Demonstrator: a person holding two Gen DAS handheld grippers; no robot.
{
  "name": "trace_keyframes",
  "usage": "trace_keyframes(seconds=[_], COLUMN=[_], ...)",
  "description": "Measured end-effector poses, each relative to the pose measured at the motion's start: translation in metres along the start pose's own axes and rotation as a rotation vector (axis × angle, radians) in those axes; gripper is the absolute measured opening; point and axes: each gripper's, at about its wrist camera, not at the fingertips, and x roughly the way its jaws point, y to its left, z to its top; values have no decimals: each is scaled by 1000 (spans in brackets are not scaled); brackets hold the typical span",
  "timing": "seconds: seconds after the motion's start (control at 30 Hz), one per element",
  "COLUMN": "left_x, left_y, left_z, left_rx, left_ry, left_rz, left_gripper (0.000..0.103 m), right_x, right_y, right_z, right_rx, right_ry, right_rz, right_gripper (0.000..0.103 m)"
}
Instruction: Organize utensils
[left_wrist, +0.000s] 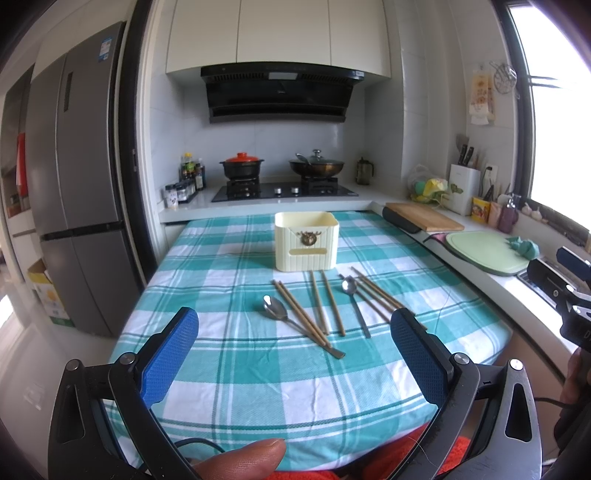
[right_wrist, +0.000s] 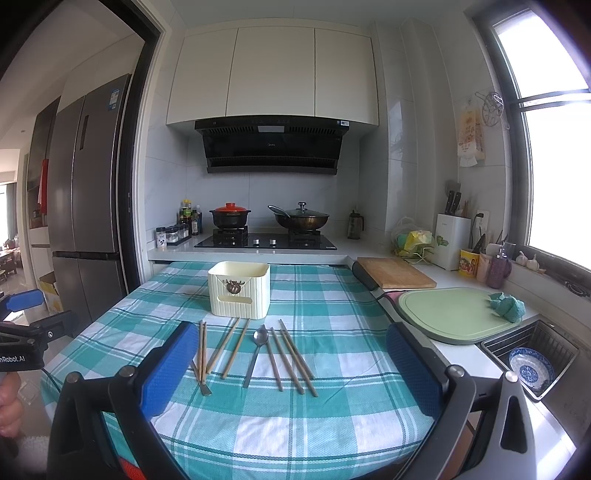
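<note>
I see left gripper (left_wrist: 293, 332) and right gripper (right_wrist: 291, 354) both spread wide, holding nothing. Chopsticks (left_wrist: 327, 306) and spoons (left_wrist: 275, 308) lie on the checked tablecloth (left_wrist: 258, 387) (just before the cream holder (left_wrist: 306, 242)).

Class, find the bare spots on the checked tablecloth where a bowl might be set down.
Free: cloth left of the cream holder, and the near strip before both open tools. Crowded: directly before the holder, where chopsticks and spoons lie.
</note>
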Motion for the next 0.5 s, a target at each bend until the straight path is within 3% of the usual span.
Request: trace_keyframes(seconds=[0.5], left_x=[4], left_y=[0], left_z=[-4], left_rx=[-6], left_ry=[20], left_rz=[7], left_gripper=[103], right_x=[3], right_y=[-3], right_z=[-3], right_rx=[8], right_ry=[6], right_rz=[0], right_gripper=[103])
